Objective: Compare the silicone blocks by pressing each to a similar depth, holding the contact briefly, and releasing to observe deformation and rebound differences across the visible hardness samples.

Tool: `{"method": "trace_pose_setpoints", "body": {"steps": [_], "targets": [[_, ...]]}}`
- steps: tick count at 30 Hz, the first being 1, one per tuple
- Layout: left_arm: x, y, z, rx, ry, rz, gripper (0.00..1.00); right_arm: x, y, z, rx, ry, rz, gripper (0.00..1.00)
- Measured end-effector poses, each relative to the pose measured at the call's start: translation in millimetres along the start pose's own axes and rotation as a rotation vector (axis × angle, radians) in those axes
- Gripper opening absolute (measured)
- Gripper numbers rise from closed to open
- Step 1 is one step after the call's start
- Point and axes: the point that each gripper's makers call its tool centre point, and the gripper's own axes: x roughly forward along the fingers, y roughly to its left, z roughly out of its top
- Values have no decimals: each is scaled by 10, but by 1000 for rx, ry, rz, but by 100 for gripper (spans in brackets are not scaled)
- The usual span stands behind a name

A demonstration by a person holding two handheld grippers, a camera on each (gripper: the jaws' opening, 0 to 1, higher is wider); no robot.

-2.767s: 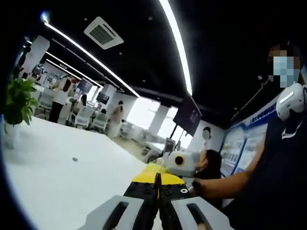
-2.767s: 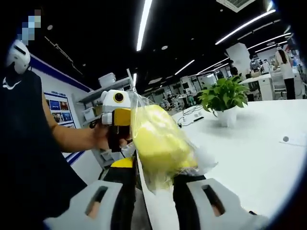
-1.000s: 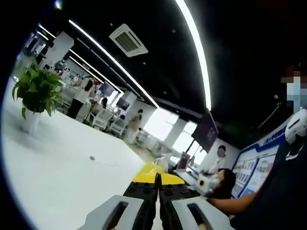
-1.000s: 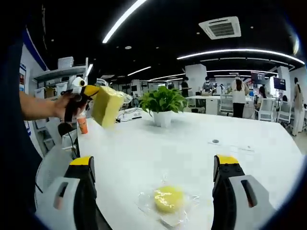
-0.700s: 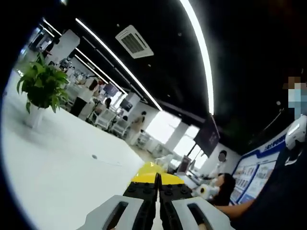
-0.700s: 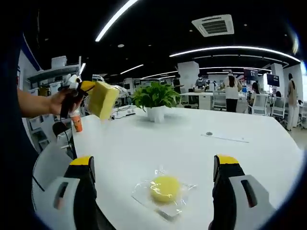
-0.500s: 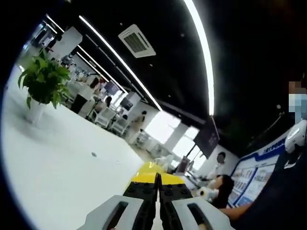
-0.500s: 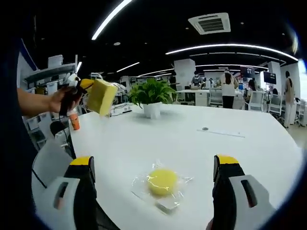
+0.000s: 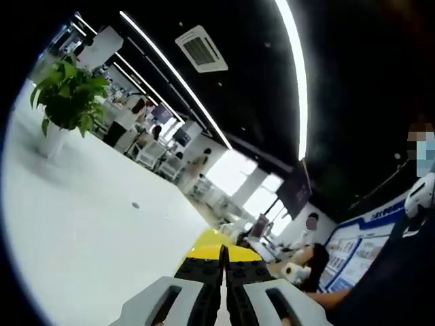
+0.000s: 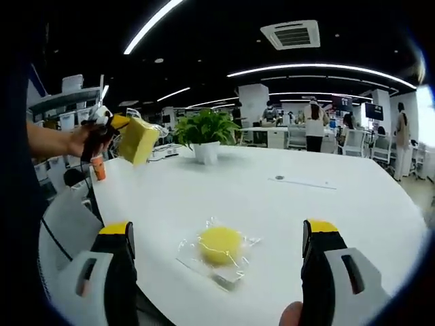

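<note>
A round yellow silicone block (image 10: 219, 244) in a clear plastic bag lies on the white table (image 10: 326, 204). It sits between and just beyond the jaws of my right gripper (image 10: 217, 229), which stand wide open and apart from it. At the upper left of the right gripper view, a hand holds my left gripper (image 10: 114, 127) in the air, shut on a squarish yellow block (image 10: 137, 140). In the left gripper view, the left gripper (image 9: 222, 252) has its jaws pressed together, with yellow block (image 9: 211, 237) showing just past their tips.
A potted plant (image 10: 204, 136) stands at the far side of the table, also seen as the plant (image 9: 64, 102) in the left gripper view. An orange cup (image 10: 100, 168) and a grey chair (image 10: 64, 227) are at the left edge. People stand among desks in the background.
The right gripper, shut on the bagged yellow block 2.8 s ago, has opened; the bag now lies on the table. The left gripper still holds its block aloft. Both views shifted.
</note>
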Motion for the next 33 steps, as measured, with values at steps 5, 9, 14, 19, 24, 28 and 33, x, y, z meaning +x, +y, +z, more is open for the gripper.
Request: {"method": "trace_pose_setpoints", "body": {"steps": [5, 9, 14, 19, 24, 28, 33], "targets": [[13, 74, -3, -11, 1, 6, 0, 3, -54, -75, -16, 24, -26, 96], [28, 150, -38, -34, -5, 12, 0, 26, -70, -59, -7, 19, -31, 96], [56, 235, -113, -66, 0, 18, 0, 65, -52, -62, -6, 21, -23, 96], [63, 300, -197, -82, 6, 29, 0, 78, -43, -92, 1, 28, -17, 96], [54, 380, -258, -114, 6, 36, 0, 77, -35, -133, 16, 36, -20, 96], [74, 438, -345, -127, 28, 42, 0, 77, -33, -139, 27, 37, -24, 96], [85, 538, -453, -122, 53, 65, 0, 84, -45, -138, 27, 40, -31, 96]]}}
